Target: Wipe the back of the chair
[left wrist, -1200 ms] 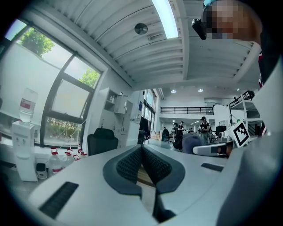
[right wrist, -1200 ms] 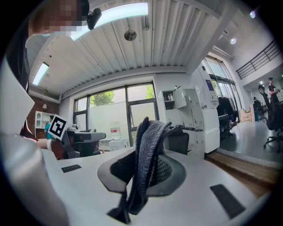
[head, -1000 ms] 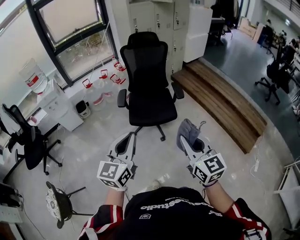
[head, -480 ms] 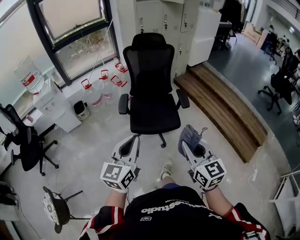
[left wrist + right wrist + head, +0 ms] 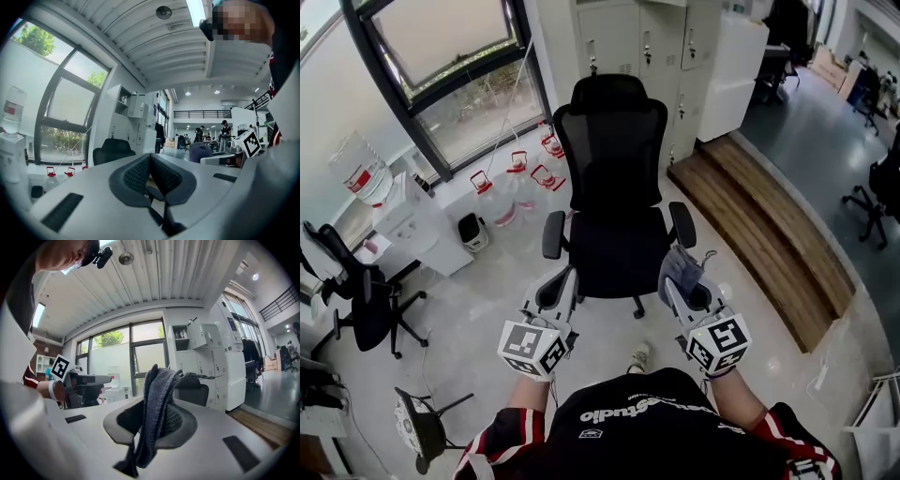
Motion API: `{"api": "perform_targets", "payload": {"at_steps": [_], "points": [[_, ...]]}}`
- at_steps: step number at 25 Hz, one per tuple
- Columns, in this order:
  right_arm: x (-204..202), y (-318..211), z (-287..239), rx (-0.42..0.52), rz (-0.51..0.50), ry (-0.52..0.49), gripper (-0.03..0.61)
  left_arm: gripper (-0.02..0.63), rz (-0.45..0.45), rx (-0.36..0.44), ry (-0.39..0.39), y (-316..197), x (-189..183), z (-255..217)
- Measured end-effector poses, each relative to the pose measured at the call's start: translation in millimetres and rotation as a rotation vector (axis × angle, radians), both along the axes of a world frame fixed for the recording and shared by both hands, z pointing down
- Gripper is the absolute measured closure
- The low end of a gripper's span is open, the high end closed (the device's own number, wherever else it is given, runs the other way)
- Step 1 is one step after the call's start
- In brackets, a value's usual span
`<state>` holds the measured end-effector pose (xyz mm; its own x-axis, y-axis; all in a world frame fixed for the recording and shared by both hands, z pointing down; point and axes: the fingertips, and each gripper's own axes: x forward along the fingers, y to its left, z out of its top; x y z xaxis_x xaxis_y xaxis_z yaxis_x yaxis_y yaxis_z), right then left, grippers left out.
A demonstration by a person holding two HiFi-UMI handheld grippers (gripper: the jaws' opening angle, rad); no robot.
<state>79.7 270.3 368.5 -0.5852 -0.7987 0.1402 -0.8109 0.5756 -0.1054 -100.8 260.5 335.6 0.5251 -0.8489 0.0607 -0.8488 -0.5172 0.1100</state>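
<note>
A black office chair (image 5: 612, 202) with a tall mesh back (image 5: 613, 150) faces me in the head view, its seat just beyond both grippers. My right gripper (image 5: 678, 272) is shut on a grey cloth (image 5: 679, 266), which hangs folded between the jaws (image 5: 157, 416) in the right gripper view. My left gripper (image 5: 559, 285) is shut with nothing in it; its pads (image 5: 140, 173) meet in the left gripper view. The chair's top (image 5: 111, 148) shows low and far in that view, and its back (image 5: 194, 391) peeks from behind the cloth in the right one.
Water jugs (image 5: 517, 183) stand by the window behind the chair. White lockers (image 5: 642, 52) rise behind it, and a wooden step (image 5: 764, 230) runs along the right. Another black chair (image 5: 361, 300) and a small stool (image 5: 417, 422) stand at the left near a white cabinet (image 5: 417, 230).
I have walked closer to the chair: it sits lower and nearer in the head view. Both grippers keep their pose, the cloth still held in the right one.
</note>
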Motion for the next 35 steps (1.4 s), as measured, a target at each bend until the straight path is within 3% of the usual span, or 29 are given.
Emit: {"api": "perform_targets", "payload": {"at_steps": [7,17,26,35], "points": [[41,-103,-3,0.004,-0.026,-0.021,0.503,0.591,-0.026,0.016,-0.014,-99,38,-9],[62,-187,16,-0.039,-0.014,-0.057,0.503,0.589,-0.039,-0.021,-0.041,-183,57,4],[48,-283,32,-0.062,0.026,-0.031,0.502,0.591,-0.002,-0.046,0.005,-291,44,26],[11,-424,39,-0.072,0.092,-0.004,0.502,0.591,0.04,-0.041,0.006,-443,0,17]]}}
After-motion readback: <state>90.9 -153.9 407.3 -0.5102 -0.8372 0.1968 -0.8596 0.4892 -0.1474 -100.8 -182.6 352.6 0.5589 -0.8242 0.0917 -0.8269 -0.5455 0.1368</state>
